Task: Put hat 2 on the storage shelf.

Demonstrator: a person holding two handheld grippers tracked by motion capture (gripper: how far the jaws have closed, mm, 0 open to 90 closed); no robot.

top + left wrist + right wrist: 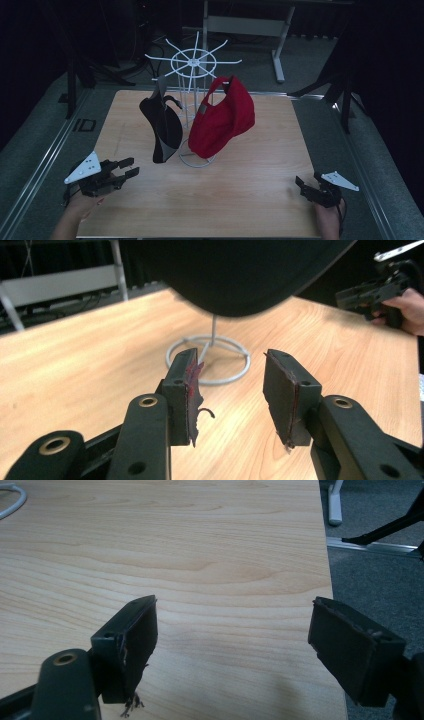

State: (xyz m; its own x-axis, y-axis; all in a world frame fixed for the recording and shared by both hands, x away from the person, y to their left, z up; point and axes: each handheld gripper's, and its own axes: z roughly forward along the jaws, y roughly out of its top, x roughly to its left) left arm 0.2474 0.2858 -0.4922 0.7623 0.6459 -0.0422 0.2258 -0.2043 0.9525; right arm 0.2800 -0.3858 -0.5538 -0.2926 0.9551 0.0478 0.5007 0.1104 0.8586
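matt cloth red cap (222, 120), black cap (162, 127); white wire rack (192, 65); wood-grain table (240, 200).

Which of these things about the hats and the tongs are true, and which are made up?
1. A red cap hangs on the white wire stand. True.
2. The black cap lies flat on the table. False: it hangs on the stand, beside the red cap.
3. The left tongs hold the black cap. False: nothing is between their jaws, which stand apart.
4. The right tongs are open over bare wood. True.
5. The stand has a ring-shaped foot resting on the table. True.
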